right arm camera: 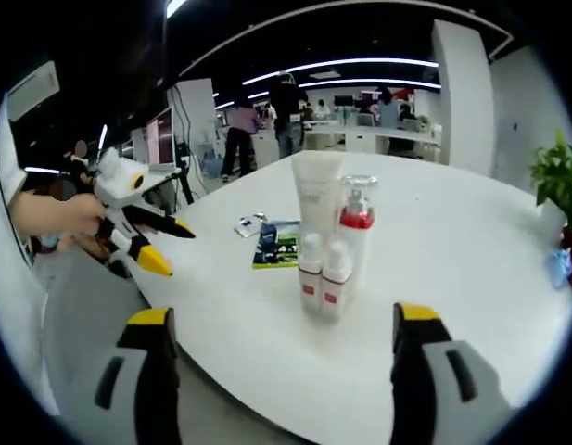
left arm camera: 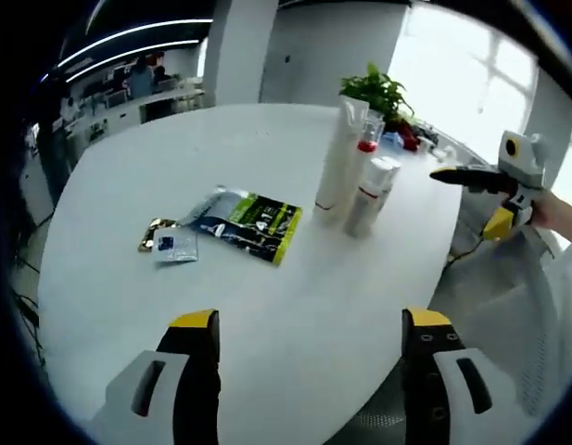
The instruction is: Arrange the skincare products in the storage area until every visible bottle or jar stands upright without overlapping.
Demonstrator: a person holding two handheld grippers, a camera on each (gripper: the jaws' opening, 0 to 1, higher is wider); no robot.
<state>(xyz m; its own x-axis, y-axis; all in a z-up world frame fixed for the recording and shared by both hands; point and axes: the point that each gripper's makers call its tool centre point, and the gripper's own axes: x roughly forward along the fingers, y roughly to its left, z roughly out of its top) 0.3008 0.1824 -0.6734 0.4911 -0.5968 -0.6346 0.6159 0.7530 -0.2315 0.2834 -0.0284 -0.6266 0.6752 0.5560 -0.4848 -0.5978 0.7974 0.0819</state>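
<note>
Looking out from the left gripper view, I see my left gripper (left arm camera: 310, 371) nearest, its yellow-tipped jaws spread wide over bare white table (left arm camera: 295, 315) with nothing between them. Just beyond lie the flat packets: a green and black sachet (left arm camera: 253, 222) and, beside it, a small gold and blue sachet (left arm camera: 170, 243), both lying flat near each other, whether touching I cannot tell. Past them stands the cluster I care about: a tall white tube (left arm camera: 339, 162), a clear pump bottle with a red collar (left arm camera: 367, 139) behind it, and two small white bottles with red bands (left arm camera: 371, 193), all upright and bunched close. Farther right my right gripper (left arm camera: 448, 174) hangs off the table edge; in that view I cannot tell how its jaws stand. A potted plant (left arm camera: 376, 90) sits at the far edge.

In the right gripper view, the right gripper (right arm camera: 281, 371) is spread open too, empty, with the same cluster ahead: small bottles (right arm camera: 323, 273) in front, tube (right arm camera: 315, 199) and pump bottle (right arm camera: 357, 218) behind, seemingly touching. My left gripper (right arm camera: 160, 246) shows at the left, held in a hand (right arm camera: 54, 213).

I judge the bottles light, rigid and smooth, so slippery and easy to topple; I would pinch each low on its body. The tall tube looks soft and top-heavy, so mid-body, gently. The sachets are limp and thin, best taken by an edge.
</note>
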